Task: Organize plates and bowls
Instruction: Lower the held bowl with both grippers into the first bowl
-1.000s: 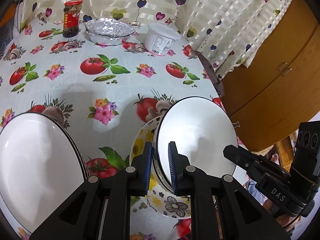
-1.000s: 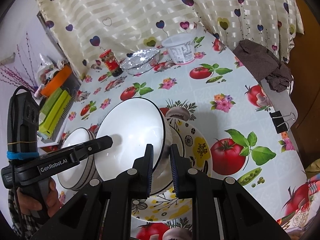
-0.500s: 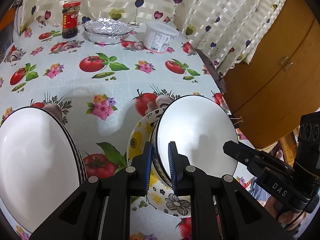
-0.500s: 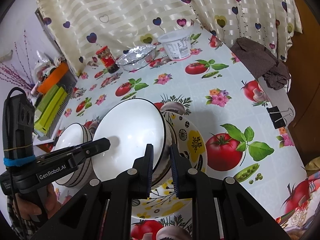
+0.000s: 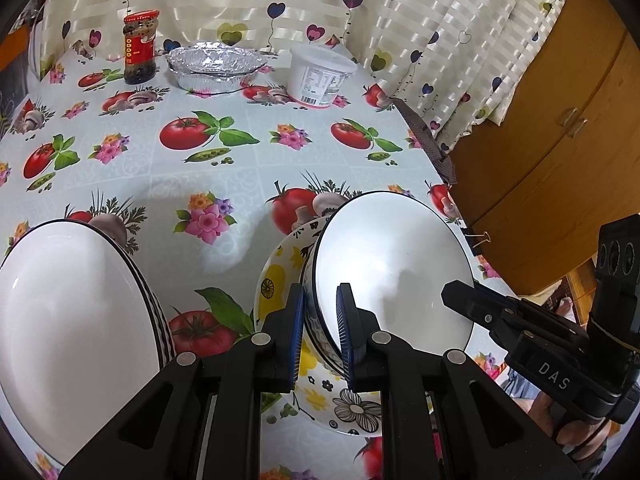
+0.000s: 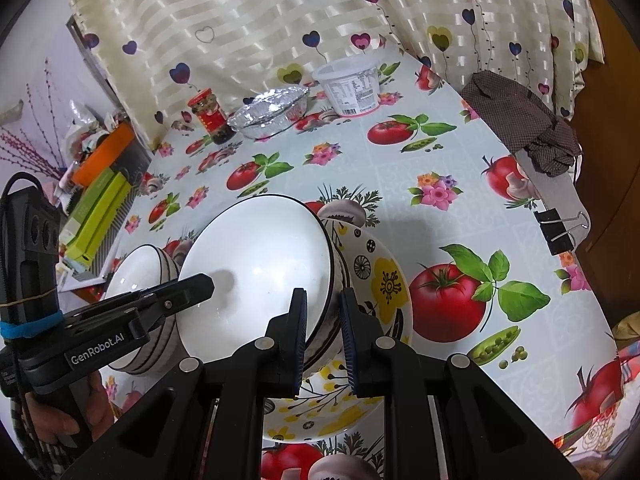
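Over the last second almost nothing has shifted on the round desk with its tomato-print oilcloth. I read that as a steady two-handed carry and the placement not yet finished.

Left of the yellow-flowered ceramic plate, a stack of white bowls with striped outsides stands on the desk, the top one empty.

Over that plate hangs the white, black-rimmed bowl, tilted and empty. I cannot tell whether its foot touches the plate yet.

Well behind the plate, by the curtain, sit a crinkled foil tray, apparently empty, a lidded white plastic tub and a red-capped glass jar of dark paste.

My left tool stays nearly closed, pinching the bowl's near rim. My right tool is clamped just as narrowly on the opposite rim.
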`<state>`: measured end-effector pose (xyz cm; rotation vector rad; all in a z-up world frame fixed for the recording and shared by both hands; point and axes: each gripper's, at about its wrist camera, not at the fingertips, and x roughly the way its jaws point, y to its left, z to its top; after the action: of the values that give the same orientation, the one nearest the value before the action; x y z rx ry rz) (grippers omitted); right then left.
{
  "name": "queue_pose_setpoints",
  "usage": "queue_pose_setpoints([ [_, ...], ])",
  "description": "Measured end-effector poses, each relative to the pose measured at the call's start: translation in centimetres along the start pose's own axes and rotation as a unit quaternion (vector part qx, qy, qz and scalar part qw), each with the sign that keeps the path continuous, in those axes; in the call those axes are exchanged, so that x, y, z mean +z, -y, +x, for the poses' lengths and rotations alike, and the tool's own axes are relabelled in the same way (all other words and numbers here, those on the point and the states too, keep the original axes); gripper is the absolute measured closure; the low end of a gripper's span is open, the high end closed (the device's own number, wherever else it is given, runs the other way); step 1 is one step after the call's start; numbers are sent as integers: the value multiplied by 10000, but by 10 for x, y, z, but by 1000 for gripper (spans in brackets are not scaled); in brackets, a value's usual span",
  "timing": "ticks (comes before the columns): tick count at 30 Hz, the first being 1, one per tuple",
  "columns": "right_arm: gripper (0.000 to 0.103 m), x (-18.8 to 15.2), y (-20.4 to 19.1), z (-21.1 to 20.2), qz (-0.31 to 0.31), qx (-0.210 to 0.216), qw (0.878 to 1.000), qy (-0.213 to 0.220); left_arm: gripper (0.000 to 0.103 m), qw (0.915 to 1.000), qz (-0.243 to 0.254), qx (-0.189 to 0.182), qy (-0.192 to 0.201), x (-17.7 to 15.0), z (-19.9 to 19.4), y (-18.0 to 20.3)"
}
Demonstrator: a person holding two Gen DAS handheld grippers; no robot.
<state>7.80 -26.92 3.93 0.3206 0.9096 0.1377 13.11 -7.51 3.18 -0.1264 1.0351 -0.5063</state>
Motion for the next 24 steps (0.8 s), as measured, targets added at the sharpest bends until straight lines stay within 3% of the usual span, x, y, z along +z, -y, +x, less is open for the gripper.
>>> queue_pose_setpoints([
  [24,86,0,0,1,-12,-21,10000,11,87,10000,54,51,49,0,-1,4],
])
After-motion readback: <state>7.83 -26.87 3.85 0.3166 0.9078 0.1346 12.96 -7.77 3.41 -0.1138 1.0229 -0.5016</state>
